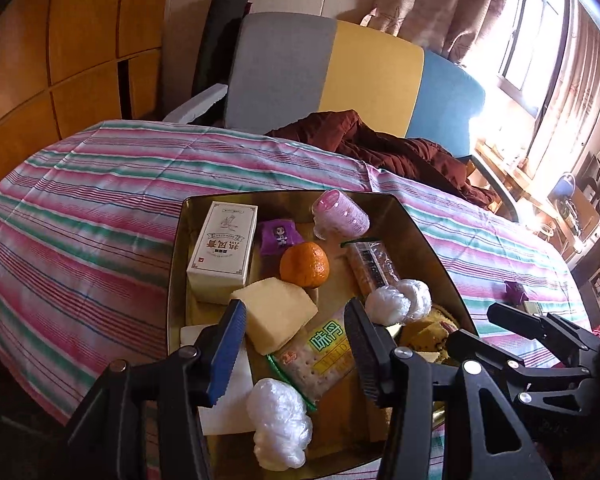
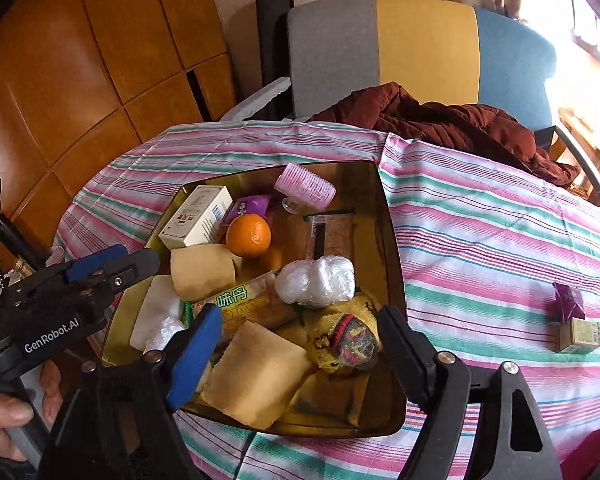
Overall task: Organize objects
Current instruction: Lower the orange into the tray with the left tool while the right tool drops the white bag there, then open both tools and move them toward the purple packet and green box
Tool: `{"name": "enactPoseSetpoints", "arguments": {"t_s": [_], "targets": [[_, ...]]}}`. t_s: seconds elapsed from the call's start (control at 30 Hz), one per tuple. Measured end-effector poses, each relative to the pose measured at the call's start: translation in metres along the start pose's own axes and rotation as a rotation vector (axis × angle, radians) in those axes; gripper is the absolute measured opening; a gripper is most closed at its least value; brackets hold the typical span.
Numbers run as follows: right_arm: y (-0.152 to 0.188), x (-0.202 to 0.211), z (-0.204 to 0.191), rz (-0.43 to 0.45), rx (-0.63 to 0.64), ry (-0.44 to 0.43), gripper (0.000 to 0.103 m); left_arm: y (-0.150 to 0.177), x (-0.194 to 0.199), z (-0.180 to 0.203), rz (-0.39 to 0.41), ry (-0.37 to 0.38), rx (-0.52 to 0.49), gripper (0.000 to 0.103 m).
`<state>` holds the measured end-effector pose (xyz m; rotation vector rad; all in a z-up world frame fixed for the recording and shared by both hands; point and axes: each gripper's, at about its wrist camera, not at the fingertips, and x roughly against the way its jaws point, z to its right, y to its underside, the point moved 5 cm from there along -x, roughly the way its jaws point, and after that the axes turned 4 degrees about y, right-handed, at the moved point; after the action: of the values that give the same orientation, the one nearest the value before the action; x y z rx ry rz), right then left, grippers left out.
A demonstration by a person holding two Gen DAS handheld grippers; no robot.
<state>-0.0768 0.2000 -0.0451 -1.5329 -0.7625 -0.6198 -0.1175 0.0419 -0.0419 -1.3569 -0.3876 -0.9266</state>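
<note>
My right tongs point(image 2: 300, 344) hang spread and empty over the gold tray point(image 2: 396, 280); the small tan box point(image 2: 578, 336) left out lies rightward on the tabletop point(image 2: 480, 220), nearer them than my spread left tongs point(image 1: 296, 344)

Gold metal tray point(image 2: 392, 240) crowded with snacks on the striped bench.
Inside lie a round orange tangerine point(image 2: 248, 235), white upright carton point(image 1: 222, 254), pink ribbed roller point(image 2: 305, 188) and clear-wrapped cracker packet point(image 1: 320, 354); a purple pouch point(image 2: 568, 301) lies outside.
</note>
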Motion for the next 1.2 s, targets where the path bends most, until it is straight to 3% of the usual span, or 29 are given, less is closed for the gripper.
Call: {"name": "enactPoseSetpoints", "arguments": {"t_s": [0.1, 0.3, 0.73, 1.2], "targets": [[0.003, 0.007, -0.005, 0.024, 0.012, 0.010, 0.097, 0.004, 0.008, 0.001, 0.021, -0.025, -0.021, 0.052], [0.010, 0.014, -0.009, 0.045, 0.021, 0.040, 0.103, 0.014, 0.017, 0.004, 0.030, -0.054, -0.053, 0.052], [0.015, 0.027, -0.002, 0.084, 0.020, 0.103, 0.103, 0.027, 0.023, 0.024, 0.030, -0.049, -0.129, 0.052], [0.026, 0.038, 0.033, 0.073, -0.059, 0.179, 0.103, 0.037, 0.028, 0.046, 0.031, -0.039, -0.196, 0.052]]}}
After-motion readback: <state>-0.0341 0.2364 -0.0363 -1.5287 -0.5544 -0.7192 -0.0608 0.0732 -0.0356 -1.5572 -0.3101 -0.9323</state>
